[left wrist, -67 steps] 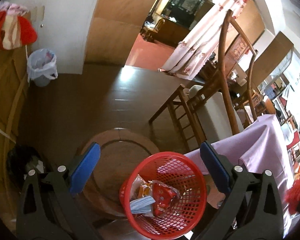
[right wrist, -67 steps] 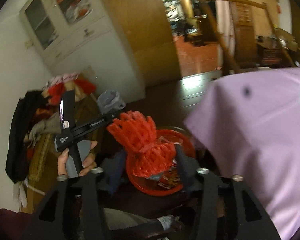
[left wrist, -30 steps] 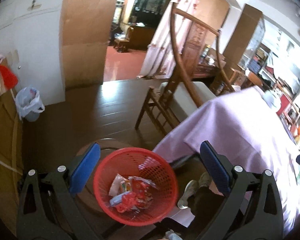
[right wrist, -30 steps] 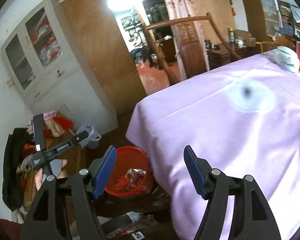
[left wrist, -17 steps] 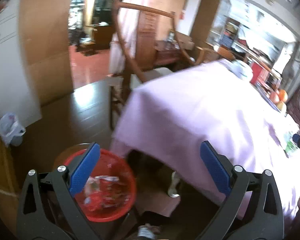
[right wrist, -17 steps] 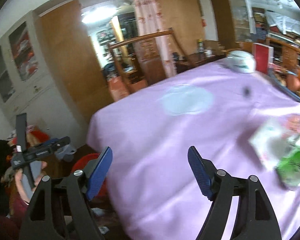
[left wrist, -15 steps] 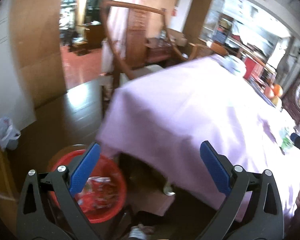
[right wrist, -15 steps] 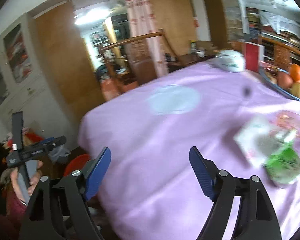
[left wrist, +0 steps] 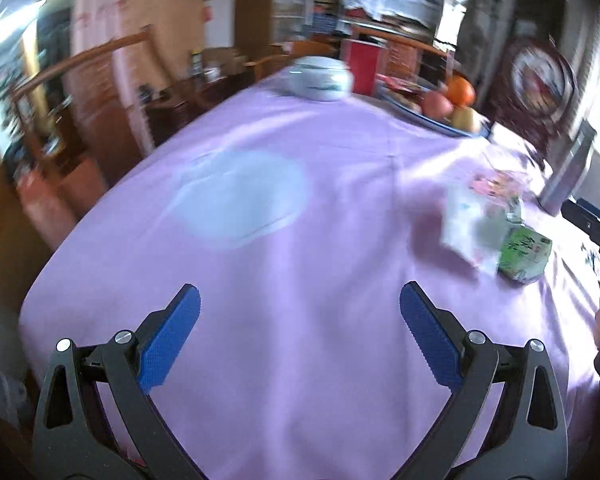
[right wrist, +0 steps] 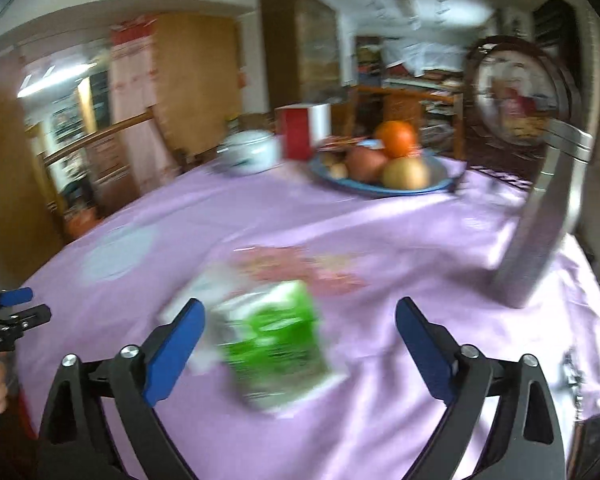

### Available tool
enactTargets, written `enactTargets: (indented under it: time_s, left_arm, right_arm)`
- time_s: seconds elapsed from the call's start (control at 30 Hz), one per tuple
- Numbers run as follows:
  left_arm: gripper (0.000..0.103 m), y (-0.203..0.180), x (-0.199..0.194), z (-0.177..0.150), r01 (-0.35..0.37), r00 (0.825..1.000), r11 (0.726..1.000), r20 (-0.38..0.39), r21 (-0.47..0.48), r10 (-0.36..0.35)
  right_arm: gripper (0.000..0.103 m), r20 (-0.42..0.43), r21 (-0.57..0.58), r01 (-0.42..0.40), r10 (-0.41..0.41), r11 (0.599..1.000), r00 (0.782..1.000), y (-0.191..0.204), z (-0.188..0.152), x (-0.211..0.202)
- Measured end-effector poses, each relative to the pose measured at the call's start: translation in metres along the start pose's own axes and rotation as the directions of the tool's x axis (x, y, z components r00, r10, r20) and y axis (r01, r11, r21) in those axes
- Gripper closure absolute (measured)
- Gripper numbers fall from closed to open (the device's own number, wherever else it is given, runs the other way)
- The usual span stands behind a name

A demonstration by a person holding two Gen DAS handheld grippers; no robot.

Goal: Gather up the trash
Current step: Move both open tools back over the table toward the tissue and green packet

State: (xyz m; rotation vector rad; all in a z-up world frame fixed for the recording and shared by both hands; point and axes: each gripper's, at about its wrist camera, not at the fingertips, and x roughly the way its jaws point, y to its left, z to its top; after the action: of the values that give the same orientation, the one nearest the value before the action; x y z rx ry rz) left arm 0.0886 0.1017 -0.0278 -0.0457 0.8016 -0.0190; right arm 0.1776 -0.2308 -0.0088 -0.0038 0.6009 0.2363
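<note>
Left wrist view: the left tool (left wrist: 300, 308) is hanging spread wide over the purple-clothed tabletop (left wrist: 300, 272), nothing between its blue pads (left wrist: 168, 336). Off to the right, a green packet (left wrist: 524, 255) is lying on the cloth, touching a white wrapper (left wrist: 470, 222) and a pink wrapper (left wrist: 496, 183) just behind it. A white lidded pot (left wrist: 320, 78) and a fruit plate (left wrist: 440, 114) are sitting at the far edge.

Right wrist view: the right tool (right wrist: 298, 320) is gaping wide, its jaws having just been opening, pads pressing on nothing. The green packet (right wrist: 274, 340) is lying on the tabletop (right wrist: 380, 232) between the two fingers, nearer the left one, blurred. The pink wrapper (right wrist: 300, 268) is lying just behind it. The fruit plate (right wrist: 380, 178) is sitting further back, and a grey metal stand (right wrist: 540, 224) is rising at the right.
</note>
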Motion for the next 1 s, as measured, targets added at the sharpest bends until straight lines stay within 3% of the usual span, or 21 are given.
enactTargets:
  time_s: [0.13,0.3,0.5,0.53,0.57,0.6,0.63,0.7,0.73,0.87,1.0]
  left_arm:
    - [0.007,-0.057,0.035,0.024,0.064,0.998,0.993,-0.033,0.102,-0.061]
    - [0.007,-0.106,0.078,0.045,0.134,0.989,0.972,-0.094,0.192,-0.118]
    - [0.008,-0.121,0.123,0.059,0.3,0.942,0.946,-0.195,0.122,-0.274]
    - [0.012,-0.117,0.125,0.058,0.307,0.939,0.945,-0.194,0.111,-0.283]
    - [0.026,-0.114,0.124,0.058,0.338,0.929,0.936,-0.192,0.1,-0.315]
    - [0.046,-0.11,0.122,0.059,0.38,0.915,0.921,-0.184,0.086,-0.36]
    - [0.053,-0.108,0.12,0.06,0.397,0.909,0.914,-0.176,0.082,-0.379]
    - [0.072,-0.102,0.116,0.062,0.381,0.919,0.921,-0.142,0.076,-0.368]
    - [0.076,-0.1,0.113,0.065,0.373,0.924,0.925,-0.125,0.073,-0.362]
    - [0.077,-0.074,0.093,0.076,0.311,0.95,0.95,0.008,0.016,-0.312]
    - [0.079,-0.051,0.095,0.082,0.301,0.954,0.952,0.029,-0.064,-0.299]
  right_arm:
    - [0.006,-0.072,0.138,-0.019,0.029,0.99,0.997,-0.036,0.0,0.018]
    - [0.006,-0.104,0.25,-0.063,0.091,0.966,0.99,-0.055,-0.001,0.029]
    - [0.006,-0.148,0.25,-0.048,0.087,0.967,0.985,-0.048,-0.007,0.038]
    - [0.006,-0.158,0.254,-0.055,0.098,0.966,0.983,-0.047,-0.009,0.04]
    - [0.006,-0.166,0.257,-0.062,0.108,0.964,0.98,-0.046,-0.008,0.041]
    - [0.006,-0.174,0.263,-0.072,0.12,0.962,0.977,-0.045,-0.009,0.041]
    - [0.006,-0.183,0.269,-0.082,0.135,0.96,0.974,-0.043,-0.011,0.044]
    - [0.006,-0.197,0.271,-0.089,0.146,0.959,0.97,-0.041,-0.012,0.046]
    - [0.006,-0.206,0.267,-0.091,0.149,0.959,0.967,-0.039,-0.014,0.049]
    - [0.006,-0.23,0.24,-0.099,0.155,0.966,0.961,-0.03,-0.018,0.052]
    - [0.006,-0.248,0.189,-0.097,0.143,0.977,0.958,-0.018,-0.02,0.054]
